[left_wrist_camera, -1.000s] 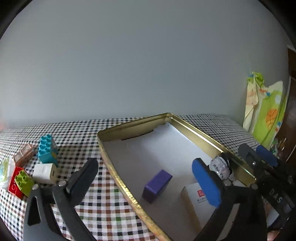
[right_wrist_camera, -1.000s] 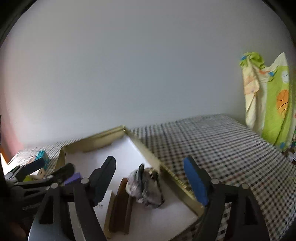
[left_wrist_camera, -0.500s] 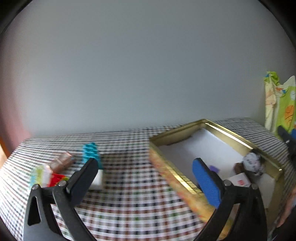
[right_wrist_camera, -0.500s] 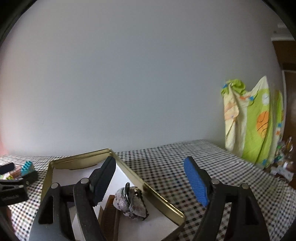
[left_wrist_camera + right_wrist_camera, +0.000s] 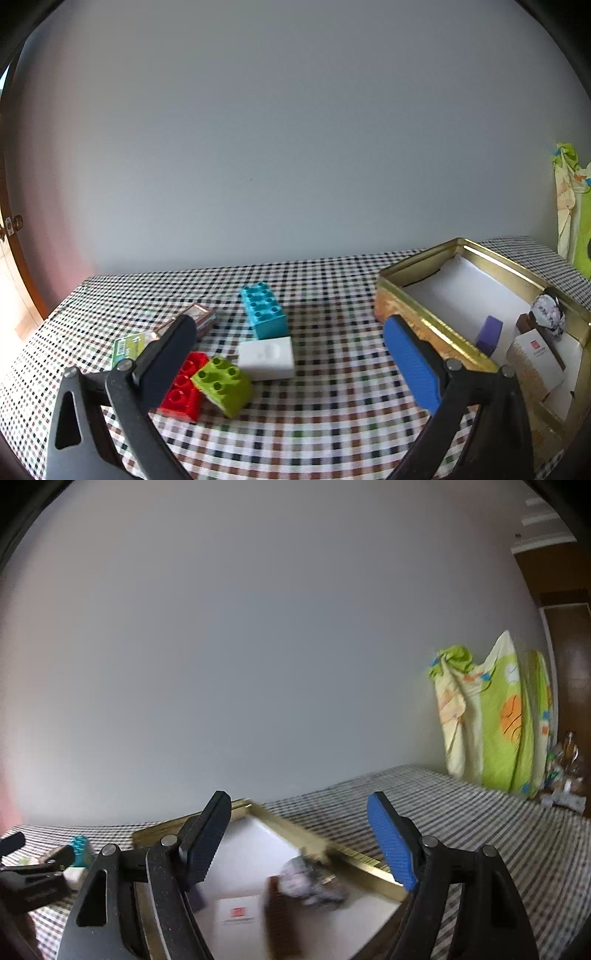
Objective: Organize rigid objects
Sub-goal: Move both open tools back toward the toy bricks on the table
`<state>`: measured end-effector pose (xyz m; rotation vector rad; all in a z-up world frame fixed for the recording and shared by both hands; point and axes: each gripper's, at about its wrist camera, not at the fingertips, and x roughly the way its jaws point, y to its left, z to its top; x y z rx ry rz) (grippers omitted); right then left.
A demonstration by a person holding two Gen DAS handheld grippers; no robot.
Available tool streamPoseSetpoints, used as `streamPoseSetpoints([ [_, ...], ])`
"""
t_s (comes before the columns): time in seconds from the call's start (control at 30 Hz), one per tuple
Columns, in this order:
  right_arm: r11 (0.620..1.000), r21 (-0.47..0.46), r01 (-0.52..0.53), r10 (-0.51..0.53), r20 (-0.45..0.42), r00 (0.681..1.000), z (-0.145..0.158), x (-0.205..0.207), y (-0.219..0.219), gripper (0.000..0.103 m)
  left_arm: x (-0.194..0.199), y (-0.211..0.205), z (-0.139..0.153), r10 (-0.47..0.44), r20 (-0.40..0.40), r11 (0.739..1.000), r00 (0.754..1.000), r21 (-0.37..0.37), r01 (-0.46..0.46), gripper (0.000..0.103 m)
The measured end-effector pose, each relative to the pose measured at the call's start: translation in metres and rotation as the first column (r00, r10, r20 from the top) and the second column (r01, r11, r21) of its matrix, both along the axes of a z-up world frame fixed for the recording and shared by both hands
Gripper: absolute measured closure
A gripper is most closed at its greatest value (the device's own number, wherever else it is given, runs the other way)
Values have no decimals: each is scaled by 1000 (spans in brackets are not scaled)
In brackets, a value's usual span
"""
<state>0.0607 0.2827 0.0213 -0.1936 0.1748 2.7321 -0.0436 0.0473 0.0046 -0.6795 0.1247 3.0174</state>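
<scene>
left claw (image 5: 291,354) hangs wide and empty over the loose blocks (image 5: 218,380) on the checked desk (image 5: 332,435), probably lining up the next pick. right claw (image 5: 299,842), also wide and empty, hovers above the gold tin (image 5: 354,860) where sorted stuff sits.

Checked cloth (image 5: 325,413) covers the table across the lower frame. Plain pale wall (image 5: 295,147) fills the upper frame. Green and yellow patterned fabric (image 5: 491,720) hangs at the right of the frame. Dark wooden panelling (image 5: 565,635) stands at the far right edge.
</scene>
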Motion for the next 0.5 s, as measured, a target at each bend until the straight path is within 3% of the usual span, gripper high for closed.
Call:
streamPoseSetpoints([
  [0.5, 975, 1, -221, 220, 91, 971, -6, -33, -108, 25, -23, -99, -12, 132, 80, 989, 988, 48, -136, 1],
])
